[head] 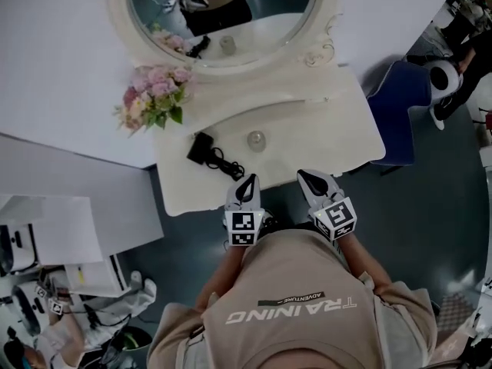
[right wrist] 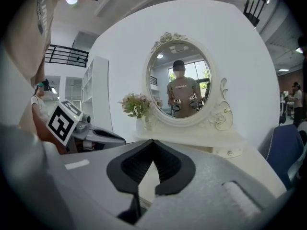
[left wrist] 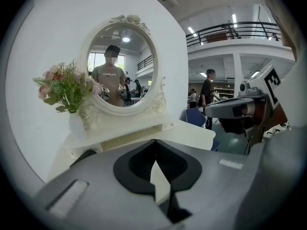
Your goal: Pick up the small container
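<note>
Two grippers, both with jaws closed tip to tip and nothing between them. The left gripper (head: 247, 184) and right gripper (head: 309, 178) hang side by side at the near edge of the vanity table (head: 338, 133), pointing at the mirror (head: 223, 10).

The small container (head: 256, 139) sits on the tabletop just ahead of the left gripper's tips and a touch to its right. From the right gripper it's ahead and off to the left. Untouched, pick not started.

How I'd run it:
- Left gripper looks like the shorter reach. Open its jaws fully before moving in, not over the target.
- Go forward and slightly right, straddle the container, then close low on its body.
- The black adapter and cable (head: 206, 152) lie ahead-left of the left gripper, near the container. Keep the outer jaw off the cable.
- Container looks round and glassy, so I expect it to slip. Centre it between the pads and lift straight up.
- Park the right gripper where it is.

What I can't see:
- Neither gripper view shows the container; each gripper's own jaw body blocks the tabletop right ahead.
- Only the head view has it, small and pale on a pale top. Can't tell if it's lidded, or how tall it is.
- Can't judge the height of either gripper above the table.
- The flowers (head: 154, 98) are far ahead-left, no issue.
</note>
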`<control>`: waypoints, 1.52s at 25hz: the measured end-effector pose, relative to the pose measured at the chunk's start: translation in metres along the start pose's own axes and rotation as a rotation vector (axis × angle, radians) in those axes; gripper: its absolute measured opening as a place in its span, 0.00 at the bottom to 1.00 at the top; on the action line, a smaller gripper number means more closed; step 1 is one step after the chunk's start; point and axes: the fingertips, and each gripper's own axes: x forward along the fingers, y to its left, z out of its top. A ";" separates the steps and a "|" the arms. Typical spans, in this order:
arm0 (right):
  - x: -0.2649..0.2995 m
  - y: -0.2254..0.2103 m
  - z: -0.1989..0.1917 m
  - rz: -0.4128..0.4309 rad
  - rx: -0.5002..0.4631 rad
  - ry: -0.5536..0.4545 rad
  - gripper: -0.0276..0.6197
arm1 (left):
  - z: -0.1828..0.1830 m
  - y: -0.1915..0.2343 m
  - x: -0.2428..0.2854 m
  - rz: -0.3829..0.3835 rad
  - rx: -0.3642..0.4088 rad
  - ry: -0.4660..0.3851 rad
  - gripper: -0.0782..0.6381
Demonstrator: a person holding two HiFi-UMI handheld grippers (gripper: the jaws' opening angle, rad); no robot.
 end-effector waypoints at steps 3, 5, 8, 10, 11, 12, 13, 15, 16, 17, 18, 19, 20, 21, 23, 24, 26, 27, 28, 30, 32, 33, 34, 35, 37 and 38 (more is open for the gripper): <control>0.014 0.005 0.003 0.000 0.012 -0.001 0.05 | -0.007 0.009 0.008 -0.024 -0.006 0.013 0.13; 0.022 0.005 0.003 -0.004 0.012 0.006 0.05 | -0.006 0.015 0.015 -0.035 -0.001 0.014 0.13; 0.030 0.006 0.002 -0.002 0.013 0.025 0.05 | -0.007 0.023 0.020 -0.046 -0.003 0.027 0.13; 0.034 0.004 0.000 0.004 0.015 0.038 0.05 | -0.008 0.026 0.023 -0.047 -0.013 0.034 0.13; 0.036 0.001 0.000 0.007 0.017 0.042 0.05 | -0.008 0.027 0.026 -0.045 -0.017 0.039 0.13; 0.038 -0.001 0.000 0.012 0.019 0.045 0.05 | -0.009 0.029 0.029 -0.041 -0.020 0.044 0.13; 0.041 -0.004 0.000 0.017 0.022 0.045 0.05 | -0.009 0.030 0.032 -0.037 -0.023 0.050 0.13; 0.046 -0.010 0.000 0.032 0.026 0.046 0.05 | -0.009 0.030 0.039 -0.033 -0.030 0.062 0.13; 0.048 -0.013 0.000 0.042 0.027 0.045 0.05 | -0.008 0.029 0.042 -0.034 -0.035 0.064 0.13; 0.051 -0.017 -0.001 0.053 0.026 0.046 0.05 | -0.006 0.029 0.045 -0.036 -0.041 0.062 0.13; 0.055 -0.022 -0.003 0.064 0.027 0.048 0.05 | -0.003 0.028 0.048 -0.038 -0.048 0.057 0.13; 0.059 -0.027 -0.004 0.076 0.028 0.051 0.05 | 0.000 0.028 0.052 -0.038 -0.056 0.050 0.13; 0.064 -0.033 -0.005 0.090 0.030 0.054 0.05 | 0.004 0.028 0.056 -0.035 -0.065 0.044 0.13; 0.068 -0.039 -0.004 0.107 0.029 0.055 0.05 | 0.007 0.028 0.059 -0.028 -0.071 0.041 0.13; 0.077 -0.052 0.000 0.143 0.014 0.052 0.05 | 0.014 0.030 0.067 -0.004 -0.074 0.037 0.13; 0.082 -0.059 0.003 0.161 0.005 0.049 0.05 | 0.018 0.031 0.072 0.009 -0.071 0.037 0.13; 0.091 -0.070 0.008 0.194 -0.009 0.043 0.05 | 0.022 0.033 0.080 0.029 -0.062 0.045 0.13; 0.095 -0.074 0.009 0.211 -0.015 0.041 0.05 | 0.023 0.034 0.084 0.039 -0.056 0.051 0.13; 0.098 -0.078 0.010 0.228 -0.021 0.043 0.05 | 0.025 0.035 0.088 0.049 -0.049 0.056 0.13; 0.103 -0.084 0.009 0.259 -0.029 0.051 0.05 | 0.028 0.035 0.096 0.071 -0.041 0.062 0.13; 0.108 -0.090 0.008 0.284 -0.027 0.057 0.05 | 0.030 0.037 0.103 0.092 -0.065 0.065 0.13; 0.110 -0.092 0.007 0.295 -0.024 0.060 0.05 | 0.031 0.039 0.106 0.099 -0.099 0.063 0.13; 0.111 -0.094 0.006 0.305 -0.024 0.063 0.05 | 0.032 0.040 0.109 0.103 -0.147 0.058 0.13; 0.113 -0.094 0.006 0.316 -0.025 0.067 0.05 | 0.032 0.043 0.111 0.106 -0.201 0.051 0.13; 0.115 -0.095 0.005 0.335 -0.030 0.075 0.05 | 0.030 0.048 0.115 0.120 -0.272 0.042 0.13; 0.116 -0.095 0.004 0.342 -0.031 0.078 0.05 | 0.028 0.050 0.116 0.129 -0.278 0.042 0.14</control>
